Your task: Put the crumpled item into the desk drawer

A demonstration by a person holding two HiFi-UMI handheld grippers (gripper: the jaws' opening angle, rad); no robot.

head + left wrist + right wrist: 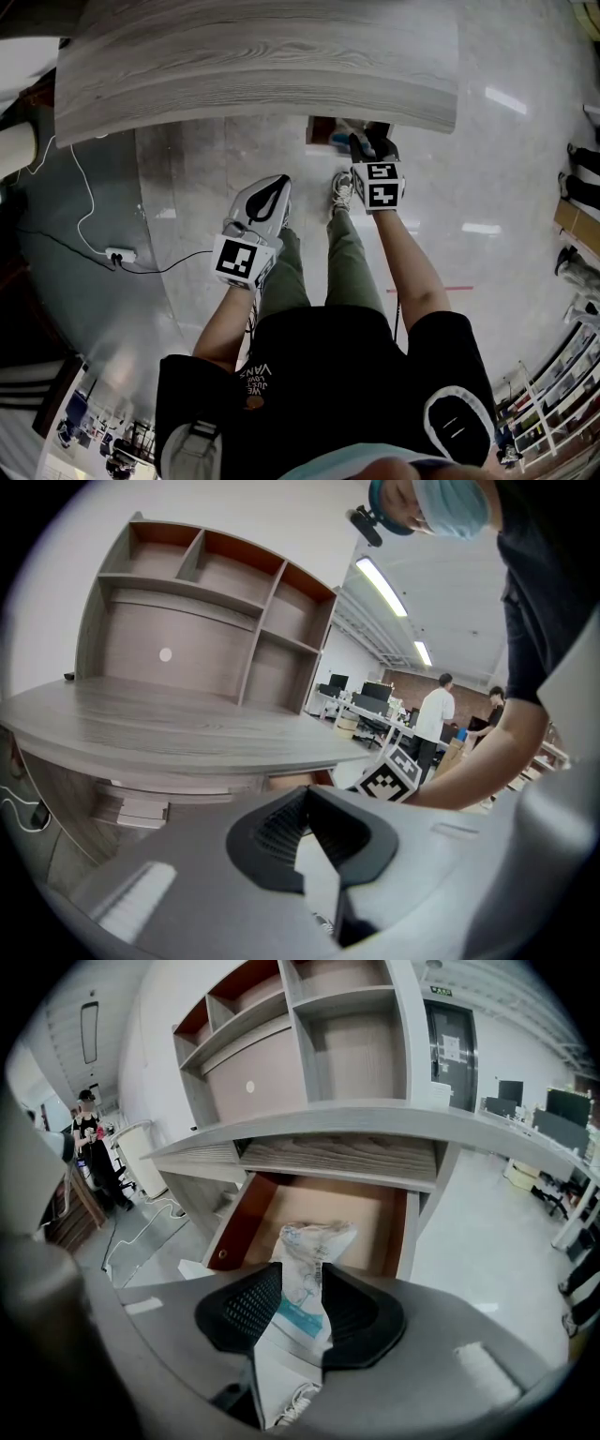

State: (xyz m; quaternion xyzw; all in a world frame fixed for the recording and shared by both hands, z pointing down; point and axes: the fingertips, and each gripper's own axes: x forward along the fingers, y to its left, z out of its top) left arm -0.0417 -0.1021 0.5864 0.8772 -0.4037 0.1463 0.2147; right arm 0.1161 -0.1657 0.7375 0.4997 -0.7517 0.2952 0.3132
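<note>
The left gripper (pixel 307 797), a grey plastic two-jaw tool with black ribbed pads, is held out over the person's left leg and tilted slightly downward. Its jaws meet at the tips with nothing between them. The bare left forearm (pixel 220 333) runs forward behind its black-and-white marker cube (pixel 239 260). The matching right gripper (pixel 300 1277) reaches further ahead on a straighter bare right forearm (pixel 412 267). It is pitched steeply down with its jaws apart, and a crumpled white-and-teal packet (pixel 305 1241) shows in the gap.
</note>
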